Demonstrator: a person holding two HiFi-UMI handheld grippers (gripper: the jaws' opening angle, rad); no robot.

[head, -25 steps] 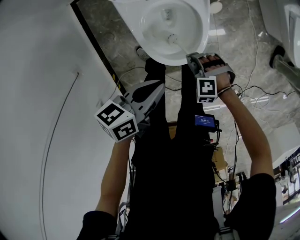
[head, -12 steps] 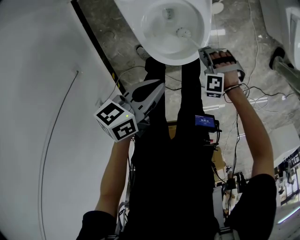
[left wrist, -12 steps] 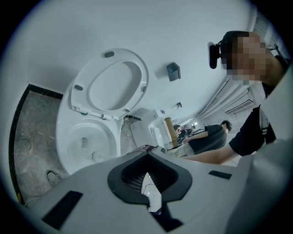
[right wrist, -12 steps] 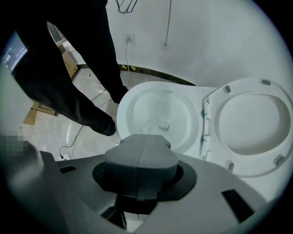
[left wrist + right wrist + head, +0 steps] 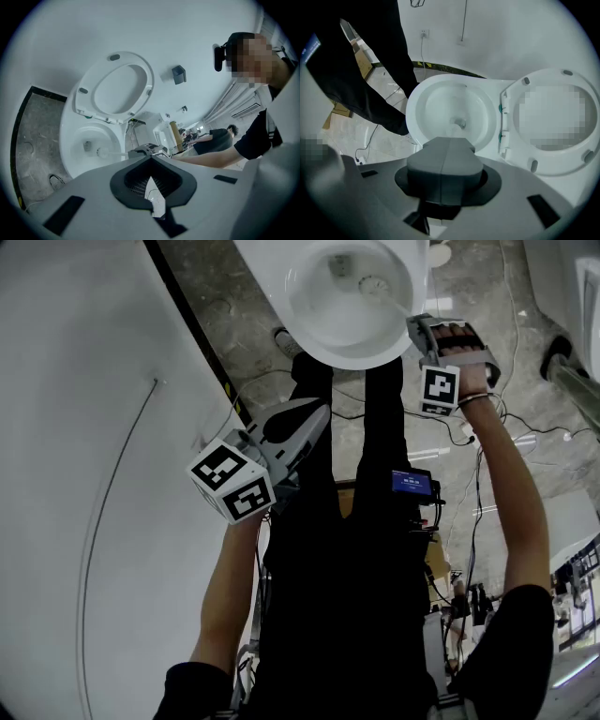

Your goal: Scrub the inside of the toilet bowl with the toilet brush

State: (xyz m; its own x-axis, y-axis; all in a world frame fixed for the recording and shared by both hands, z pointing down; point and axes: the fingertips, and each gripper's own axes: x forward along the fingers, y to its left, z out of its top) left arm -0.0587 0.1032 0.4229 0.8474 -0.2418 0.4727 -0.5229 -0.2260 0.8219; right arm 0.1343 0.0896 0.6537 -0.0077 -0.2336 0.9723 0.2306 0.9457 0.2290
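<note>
**Head view: the brush handle slants from the right gripper up and left into the bowl**

Seen from above, the right gripper (image 5: 417, 324) sits at the right edge of the toilet bowl (image 5: 349, 360), clenched on the handle end of the toilet brush (image 5: 389, 298). The brush's long axis slants from those jaws up and to the left across the rim. Its bristle head (image 5: 373, 283) lies inside the bowl toward the far right side, just beside the outlet (image 5: 340, 265). The work therefore lies ahead of the right gripper and slightly to its left. In my judgement, a scrubbing stroke here means swinging that handle so the head sweeps along the white wall.

The left gripper (image 5: 317, 416) hangs well apart from the bowl, low beside the person's dark trousers (image 5: 380, 409). Its jaws are a little parted with nothing between them. Of the 2 grippers, only 1 is near enough to act: the right.

Right gripper view shows the 2 jaws pressed together along a seam, which the view from above cannot show. They cover most of the thin handle, and the brush head shows just beyond their tips, deep in the bowl.

Left gripper view gives a side look that neither other view offers. The handle runs nearly level from the gripper into the bowl, the head lies low on the inner wall, and the seat (image 5: 147, 86) is tipped up behind.
</note>
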